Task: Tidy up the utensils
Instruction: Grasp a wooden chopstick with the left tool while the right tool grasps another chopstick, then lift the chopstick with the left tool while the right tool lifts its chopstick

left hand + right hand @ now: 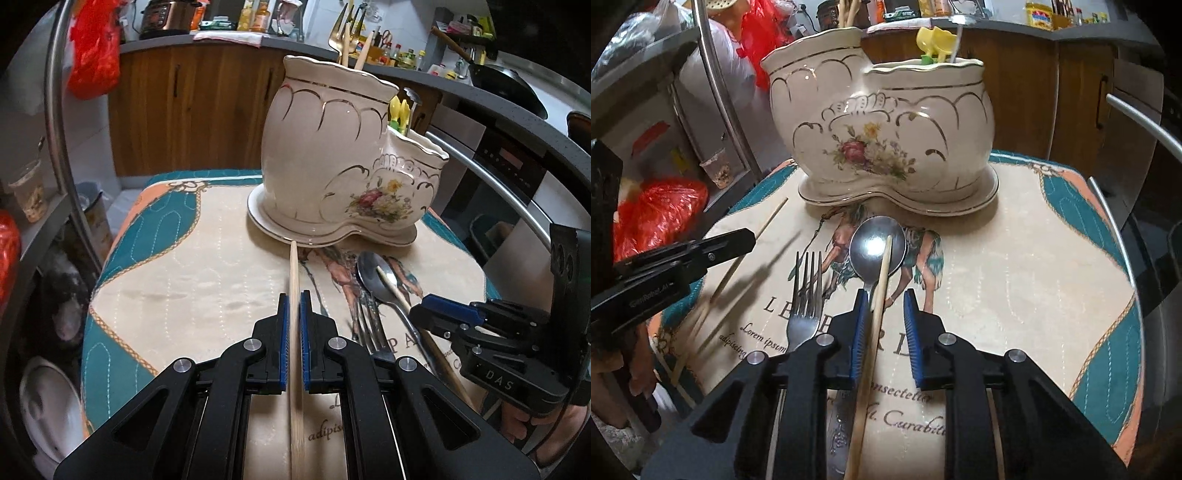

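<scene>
A cream ceramic utensil holder (332, 155) with two compartments stands at the far side of the table; it also shows in the right wrist view (879, 122). Its tall compartment holds a gold fork and wooden sticks. My left gripper (294, 295) is shut on a wooden chopstick (294, 273) that points at the holder's base. My right gripper (884, 295) is open around a second chopstick (879, 291) lying across a steel spoon (877, 240). A steel fork (807, 295) lies left of the spoon.
A printed quilted placemat (1015, 258) covers the small table. Wooden cabinets (184, 110) and a cluttered counter stand behind. A red plastic bag (653, 214) and a shelf are on the left. An oven with a steel rail (491, 173) is at the right.
</scene>
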